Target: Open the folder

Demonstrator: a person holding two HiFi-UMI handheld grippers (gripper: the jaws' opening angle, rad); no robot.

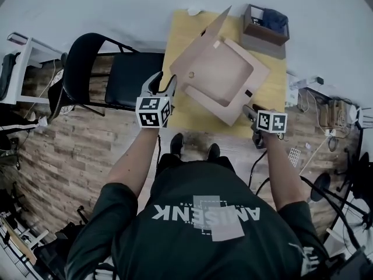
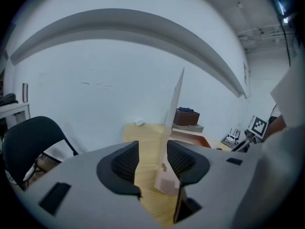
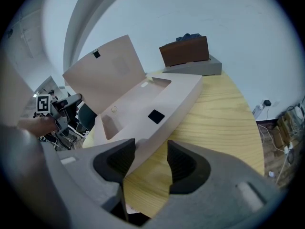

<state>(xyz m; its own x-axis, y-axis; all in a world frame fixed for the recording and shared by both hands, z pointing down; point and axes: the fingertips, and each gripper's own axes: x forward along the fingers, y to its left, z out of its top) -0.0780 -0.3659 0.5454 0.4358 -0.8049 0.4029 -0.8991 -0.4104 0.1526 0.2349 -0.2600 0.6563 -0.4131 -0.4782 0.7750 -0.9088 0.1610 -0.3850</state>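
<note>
Here, beige folder [image 1: 224, 77] open, flap [image 1: 198, 42] upright, left tool [image 1: 164, 79] and right tool [image 3: 150, 161] spread.

The right tongs [image 3: 150, 160] gape, one jaw seemingly touching the folder [image 3: 143, 109].

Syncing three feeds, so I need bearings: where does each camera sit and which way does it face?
Head view: on the person's head, looking steeply down at the folder on the table; arms, torso, left tool and right tool show.
Left gripper view: on the left tool, facing the folder's flap edge-on past its open jaws; right tool far right.
Right gripper view: on the right tool, facing the folder's inside; left tool far left.
All share the folder.
</note>
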